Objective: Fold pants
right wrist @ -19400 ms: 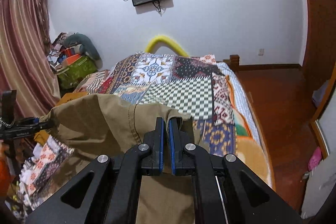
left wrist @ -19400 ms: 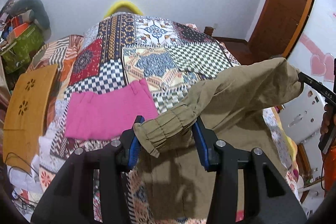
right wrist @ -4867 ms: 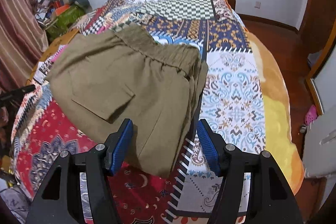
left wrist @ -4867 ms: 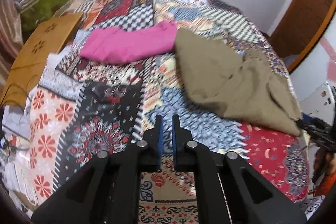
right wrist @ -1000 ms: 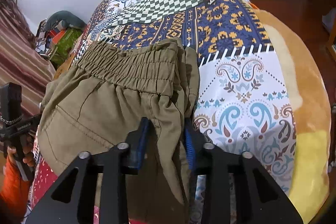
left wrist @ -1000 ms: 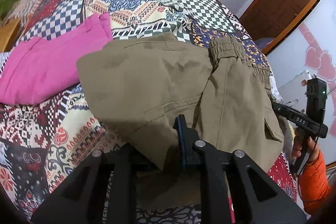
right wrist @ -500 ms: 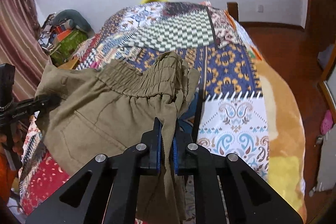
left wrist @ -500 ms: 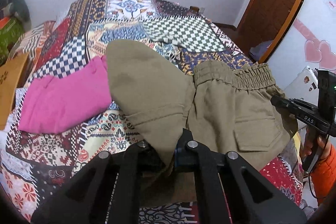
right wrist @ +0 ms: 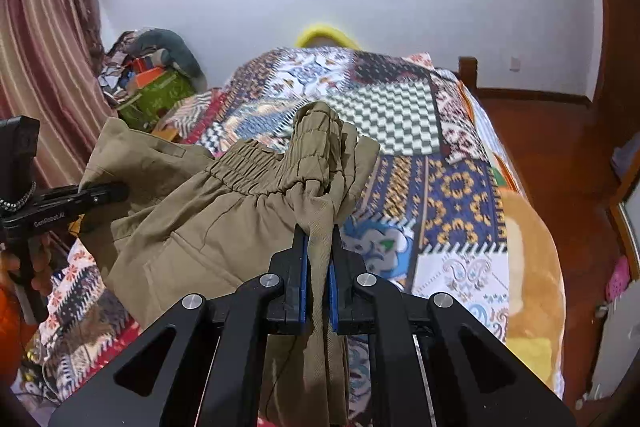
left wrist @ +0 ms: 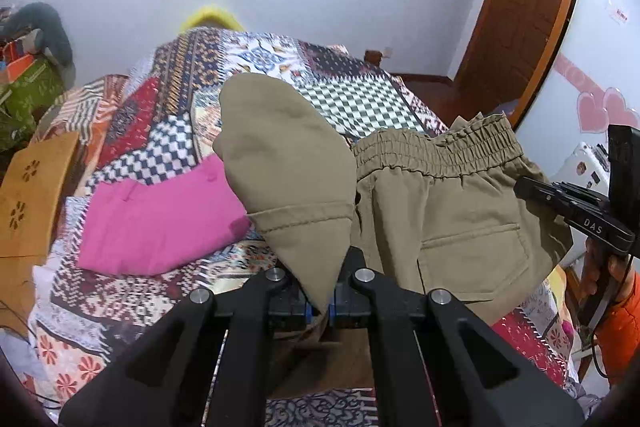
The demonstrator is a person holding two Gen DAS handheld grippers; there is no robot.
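The khaki pants hang lifted above the patchwork bed, stretched between both grippers. My left gripper is shut on a folded khaki corner of the pants near the bed's front. My right gripper is shut on bunched fabric just below the elastic waistband. The right gripper also shows at the right edge of the left wrist view, clamped on the pants' far side. The left gripper shows at the left of the right wrist view, holding the other end. A back pocket faces the left camera.
A folded pink garment lies on the patchwork bedspread left of the pants. A wooden board leans at the bed's left side. Clutter and a curtain stand at the left; a wooden door and floor are at the right.
Both grippers have risen and tilted up, lifting the pants higher off the bed. The grips have not changed.
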